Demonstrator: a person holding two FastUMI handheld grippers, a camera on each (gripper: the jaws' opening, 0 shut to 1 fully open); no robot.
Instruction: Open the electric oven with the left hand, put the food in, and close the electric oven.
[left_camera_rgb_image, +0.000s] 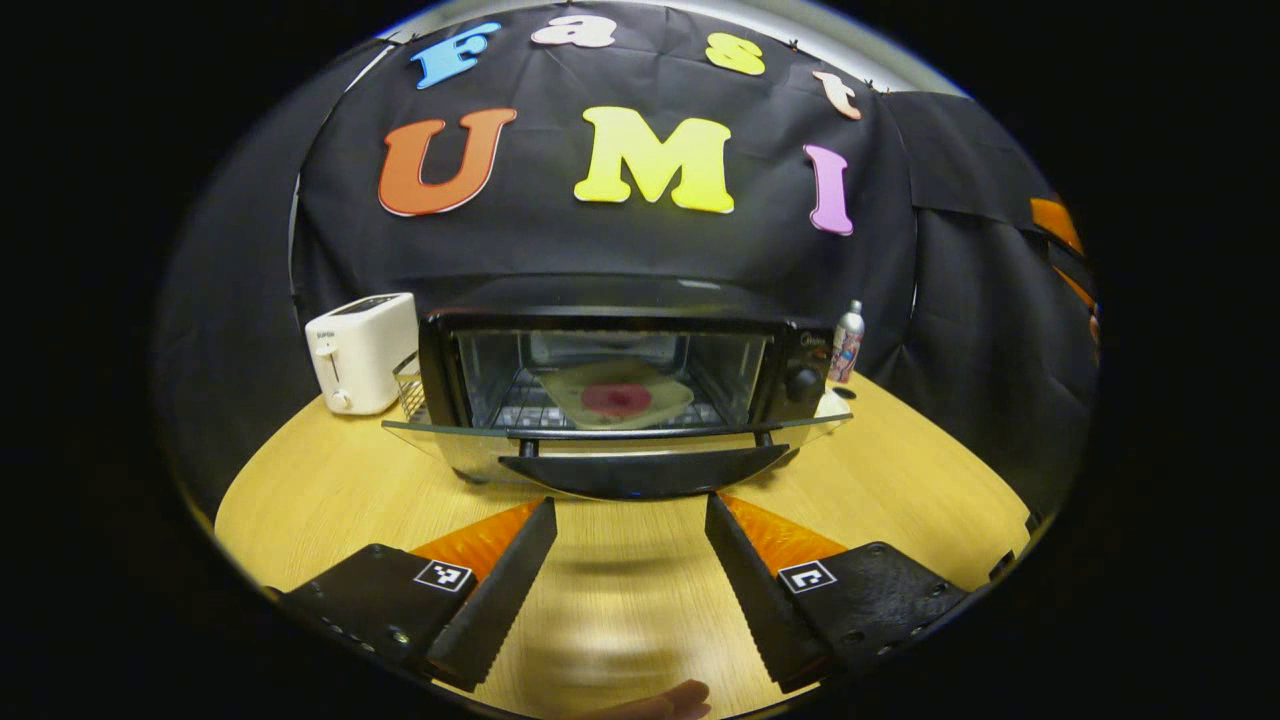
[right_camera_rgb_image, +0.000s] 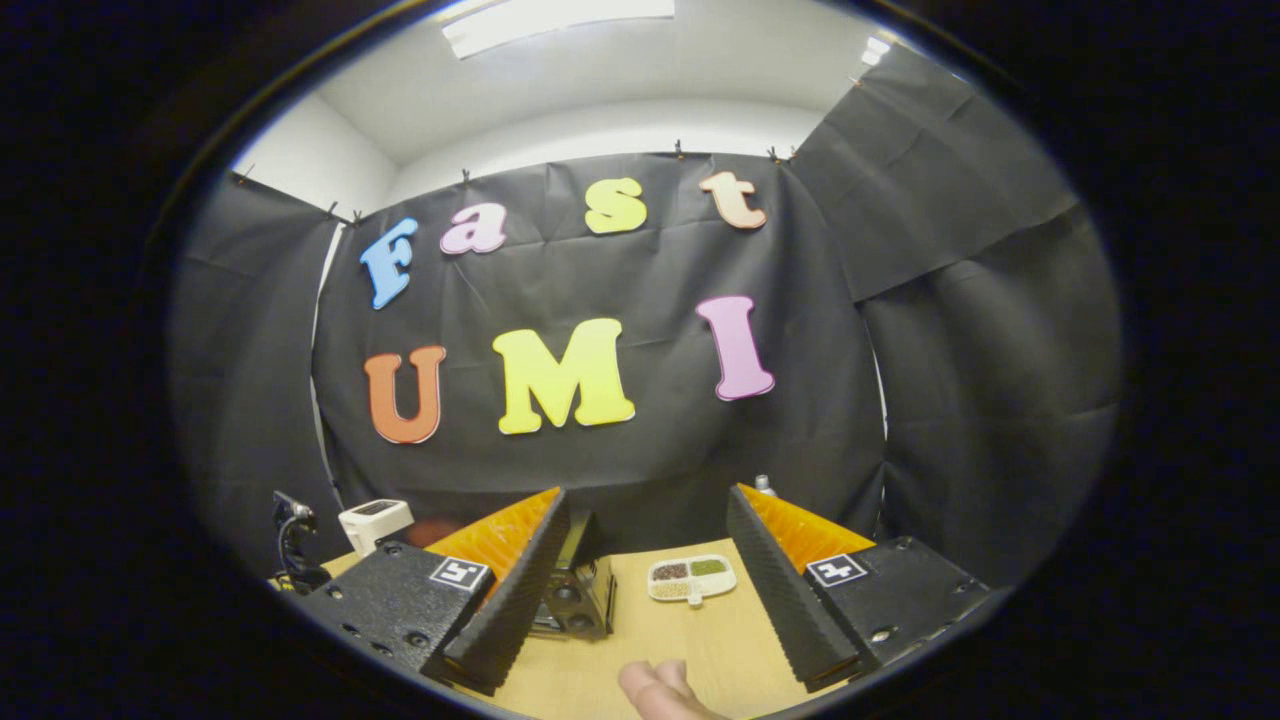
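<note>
- The oven (left_camera_rgb_image: 620, 385) stands at the far middle of the table (left_camera_rgb_image: 620, 590), and its glass door (left_camera_rgb_image: 615, 445) hangs down flat toward the camera, so the inside can be reached from the front.
- The food (left_camera_rgb_image: 617, 396), a pale round piece with a red centre, lies on the rack inside the oven. I judge that the putting-in step is done and only the closing is left.
- The left gripper (left_camera_rgb_image: 630, 560) is spread wide and carries nothing. It hovers low above the table, just in front of the door's dark handle (left_camera_rgb_image: 645, 468) and centred on it. This position makes sense for lifting the door from below.
- The right gripper (right_camera_rgb_image: 648, 580) also has its two fingers apart with nothing between them. It points high toward the wall, held back from the oven, probably to leave the way free for the left one.
- In the right gripper view, a small white dish (right_camera_rgb_image: 692, 578) with divided sections lies on the table beyond the fingers.
- A white toaster (left_camera_rgb_image: 362, 352) stands left of the oven and a small bottle (left_camera_rgb_image: 847, 342) stands at its right, both clear of the door's swing.
- A fingertip (left_camera_rgb_image: 672, 700) of the person shows at the bottom edge.
</note>
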